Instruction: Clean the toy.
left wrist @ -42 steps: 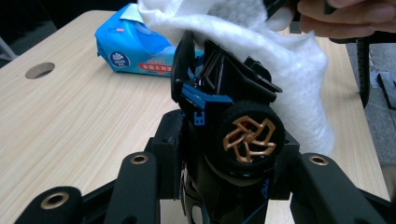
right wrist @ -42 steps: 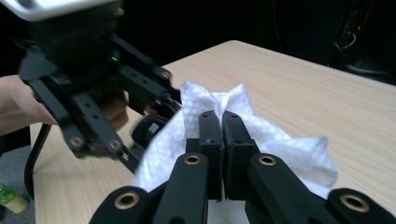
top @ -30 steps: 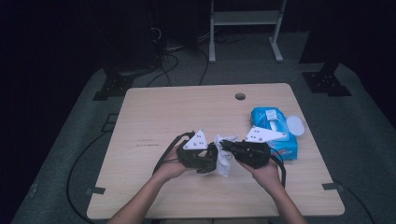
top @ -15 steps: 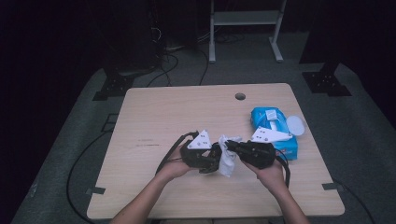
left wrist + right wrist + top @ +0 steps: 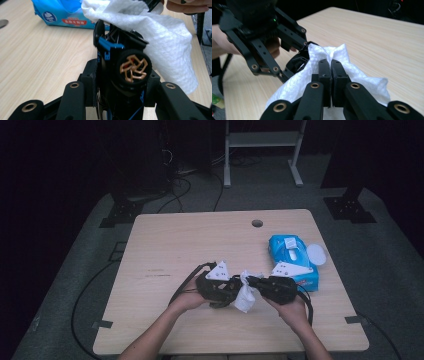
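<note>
The white wet wipe (image 5: 245,296) hangs between the 2 tools above the near middle of the table (image 5: 170,245), in the air rather than lying flat. It looks thin, soft and limp: it drapes and bunches, so it should weigh almost nothing, crumple under any pinch, and probably tear if the 2 tools pull hard apart. Its quilted surface suggests it will not slip easily from a firm grip.

The right tool (image 5: 331,65) has its jaws pressed together on a gathered fold of the wipe, with the sheet spilling down both sides of the jaws. A bunched fold like that is a sound place to hold it; a single loose edge would likely slide out.

The left tool (image 5: 223,289) holds a small black toy car (image 5: 125,62), nose up between its jaws, one black wheel with a bronze hub facing the camera and blue trim on the body. The wipe lies over the car's far end and side, touching it. The car looks rigid and light, with small parts that could snag the sheet, so it is best gripped across its body as it is here.

Beside the right hand (image 5: 295,312), near the table's right edge, lies a blue wet-wipe pack (image 5: 292,257); its white flap lid (image 5: 316,254) is folded open, and how many wipes remain inside cannot be told.
</note>
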The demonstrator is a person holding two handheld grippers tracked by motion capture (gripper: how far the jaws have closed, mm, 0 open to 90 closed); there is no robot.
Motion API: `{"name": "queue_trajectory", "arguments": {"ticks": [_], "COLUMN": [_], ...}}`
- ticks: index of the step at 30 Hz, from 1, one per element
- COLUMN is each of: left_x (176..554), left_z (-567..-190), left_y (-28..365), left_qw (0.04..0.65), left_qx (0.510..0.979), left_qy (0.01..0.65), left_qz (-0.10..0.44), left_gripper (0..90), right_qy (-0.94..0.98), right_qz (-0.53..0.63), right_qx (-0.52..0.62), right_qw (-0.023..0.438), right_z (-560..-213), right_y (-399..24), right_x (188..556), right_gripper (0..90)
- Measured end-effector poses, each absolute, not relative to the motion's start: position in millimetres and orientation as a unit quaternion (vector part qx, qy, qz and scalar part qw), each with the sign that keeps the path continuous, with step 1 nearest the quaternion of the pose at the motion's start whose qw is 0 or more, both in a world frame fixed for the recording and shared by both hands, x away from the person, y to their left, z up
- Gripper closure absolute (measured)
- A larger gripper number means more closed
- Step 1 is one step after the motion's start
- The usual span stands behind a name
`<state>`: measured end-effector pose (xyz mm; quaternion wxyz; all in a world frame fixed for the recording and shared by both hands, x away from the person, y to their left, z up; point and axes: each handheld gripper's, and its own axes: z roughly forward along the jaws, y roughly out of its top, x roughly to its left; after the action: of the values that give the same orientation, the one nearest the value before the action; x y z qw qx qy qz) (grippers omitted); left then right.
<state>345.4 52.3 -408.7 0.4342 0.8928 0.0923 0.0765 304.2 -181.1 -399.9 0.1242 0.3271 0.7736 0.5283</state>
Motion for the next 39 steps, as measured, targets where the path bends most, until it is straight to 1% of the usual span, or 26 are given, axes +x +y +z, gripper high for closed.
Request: {"name": "queue_trajectory", "arguments": {"ticks": [4,9,12,21,24,29,32,39], "left_x": [348,348,348,354,354,356,356,354], "left_z": [-412,-416,-417,-429,-434,-436,-431,-422], "left_y": [45,39,38,38,39,41,42,53], "left_qw": [0.423,0.380,0.364,0.324,0.312,0.315,0.320,0.339], "left_qx": [0.899,0.920,0.926,0.942,0.946,0.945,0.943,0.936], "left_qy": [0.089,0.065,0.061,0.074,0.072,0.079,0.079,0.086], "left_qz": [0.072,0.077,0.079,0.045,0.044,0.038,0.041,0.041], "left_gripper": [57.2,57.2,57.2,57.0,57.0,56.5,50.4,44.3], "right_qy": [0.775,0.781,0.782,0.785,0.787,0.786,0.786,0.787], "right_qz": [0.517,0.500,0.495,0.498,0.497,0.498,0.498,0.500], "right_qx": [0.341,0.359,0.368,0.357,0.353,0.355,0.354,0.351], "right_qw": [0.122,0.104,0.092,0.092,0.092,0.090,0.090,0.082], "right_z": [-408,-422,-427,-421,-422,-422,-423,-420], "right_y": [-189,-197,-200,-196,-195,-195,-195,-190], "right_x": [306,309,313,309,309,310,310,310], "right_gripper": [87.7,87.7,87.7,87.7,87.7,87.6,87.7,87.7]}}
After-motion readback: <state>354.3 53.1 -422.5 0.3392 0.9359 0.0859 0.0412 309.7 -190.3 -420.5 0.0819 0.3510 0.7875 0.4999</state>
